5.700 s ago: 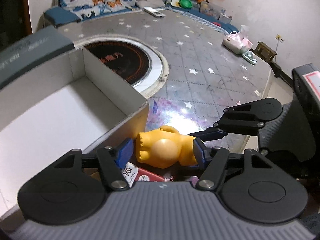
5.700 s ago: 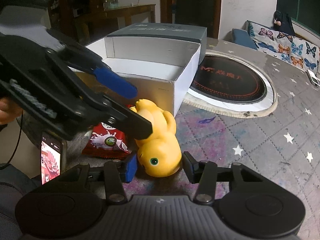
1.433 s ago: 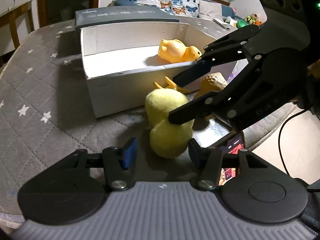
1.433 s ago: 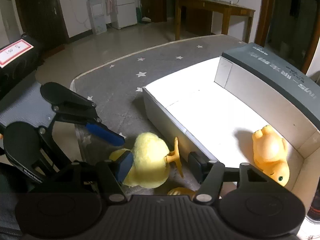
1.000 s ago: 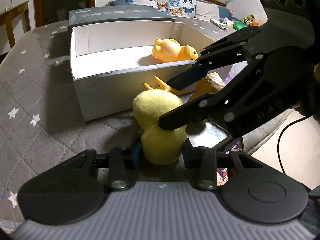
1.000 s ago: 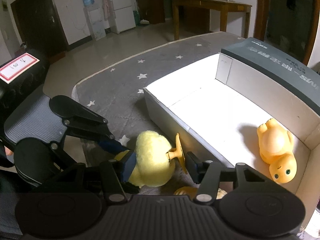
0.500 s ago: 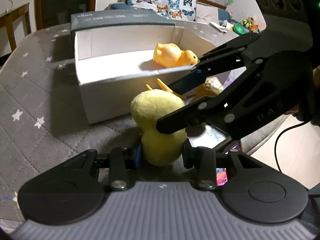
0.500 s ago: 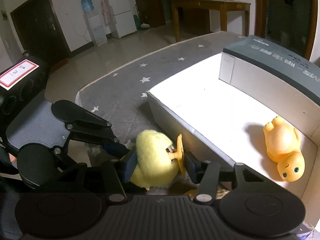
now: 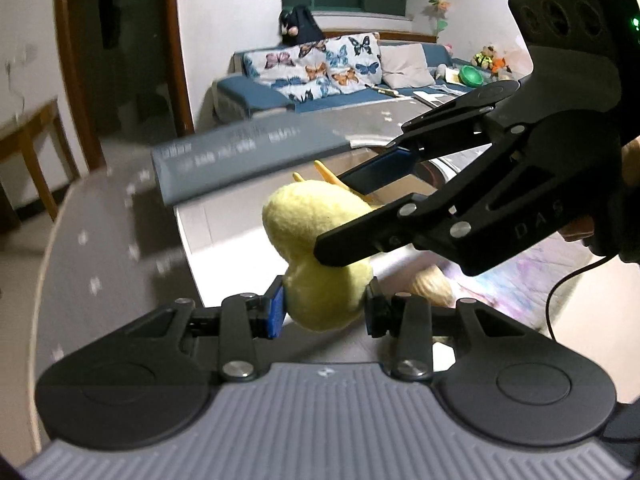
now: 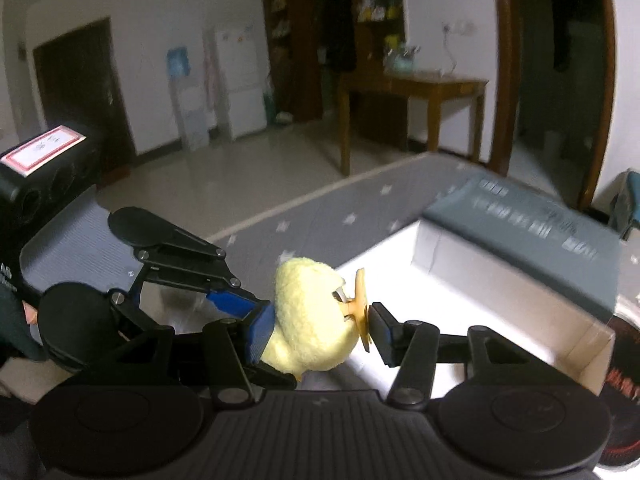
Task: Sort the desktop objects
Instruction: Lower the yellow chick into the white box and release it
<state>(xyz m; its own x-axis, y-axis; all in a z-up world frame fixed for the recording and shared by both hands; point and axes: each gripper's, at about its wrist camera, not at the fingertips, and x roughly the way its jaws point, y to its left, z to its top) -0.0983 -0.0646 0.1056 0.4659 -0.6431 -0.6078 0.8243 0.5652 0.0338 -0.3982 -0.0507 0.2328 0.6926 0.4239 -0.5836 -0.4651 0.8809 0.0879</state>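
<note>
The grey star-patterned counter (image 9: 92,240) is seen carrying the open white cardboard box with a grey lid (image 10: 460,280) at its near edge. The fluffy yellow plush duck (image 9: 320,248) is held clear above the box wall, presumably for dropping inside. It is clamped by both the left tongs (image 9: 325,312) and the right tongs (image 10: 318,330), sharing its soft bulk.

Both wrist cameras are looking down along their fingers, sharing the close yellow plush chick (image 9: 320,256) (image 10: 308,320) toward 12 o'clock.
</note>
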